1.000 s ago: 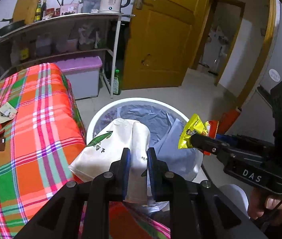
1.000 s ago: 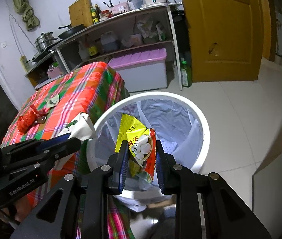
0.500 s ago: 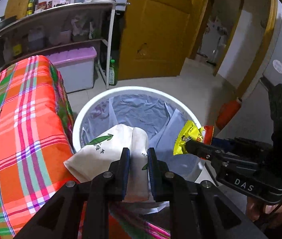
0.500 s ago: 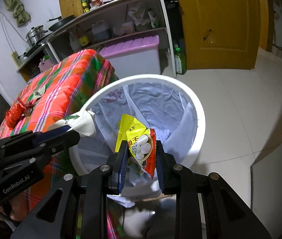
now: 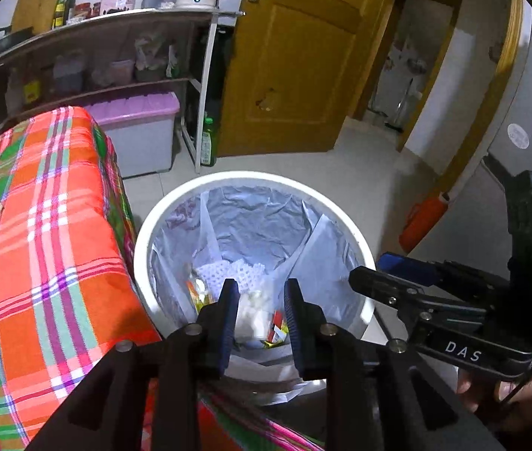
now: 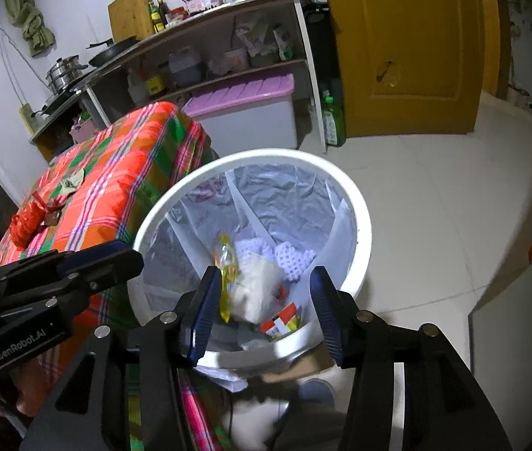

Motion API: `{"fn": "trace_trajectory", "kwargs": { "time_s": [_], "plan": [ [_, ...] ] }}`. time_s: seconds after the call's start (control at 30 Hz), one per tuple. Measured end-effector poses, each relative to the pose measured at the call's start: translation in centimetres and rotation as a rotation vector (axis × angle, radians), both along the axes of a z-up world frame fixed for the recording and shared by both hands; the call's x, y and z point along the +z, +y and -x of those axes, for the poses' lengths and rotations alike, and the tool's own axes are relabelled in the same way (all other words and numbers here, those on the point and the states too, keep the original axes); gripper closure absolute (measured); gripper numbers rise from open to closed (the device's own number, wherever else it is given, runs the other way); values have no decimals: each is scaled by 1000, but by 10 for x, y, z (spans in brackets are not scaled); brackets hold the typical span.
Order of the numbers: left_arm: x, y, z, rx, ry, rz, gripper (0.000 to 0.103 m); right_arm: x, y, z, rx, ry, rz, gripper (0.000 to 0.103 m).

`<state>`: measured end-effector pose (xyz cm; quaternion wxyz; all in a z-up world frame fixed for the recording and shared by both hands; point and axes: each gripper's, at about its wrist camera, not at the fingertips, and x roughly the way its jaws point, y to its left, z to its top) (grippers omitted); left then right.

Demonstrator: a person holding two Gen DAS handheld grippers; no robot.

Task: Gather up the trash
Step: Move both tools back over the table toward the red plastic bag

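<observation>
White bin (image 5: 363,248); tablecloth (image 5: 51,248) (orange-green plaid)

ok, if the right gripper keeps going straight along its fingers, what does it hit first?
Likely the loose trash in the white round bin: the pale crumpled bag lies right beyond the right gripper, whose jaws have just been opening with nothing clamped. Depth is unclear; the bin's near rim might catch first.

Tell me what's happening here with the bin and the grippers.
A person is clearing trash from the table with the plaid cloth into the white bin. The left gripper and right gripper both hang over the bin; their jaws have just been opening, and nothing is pressed between them. A white wrapper and a yellow snack packet now lie in the bin. A red bundle and a paper scrap remain on the table.
</observation>
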<state>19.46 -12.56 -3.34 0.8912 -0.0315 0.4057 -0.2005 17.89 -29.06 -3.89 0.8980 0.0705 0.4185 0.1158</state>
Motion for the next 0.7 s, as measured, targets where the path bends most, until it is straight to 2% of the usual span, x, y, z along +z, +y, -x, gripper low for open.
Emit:
{"fn": "trace_trajectory", "kwargs": {
  "time_s": [0.4, 0.7],
  "plan": [
    [31, 24, 31, 59, -75, 18, 78, 38, 13, 25, 34, -92, -12, 53],
    [50, 55, 65, 120, -127, 18, 78, 61, 41, 45, 100, -145, -18, 53]
  ]
}}
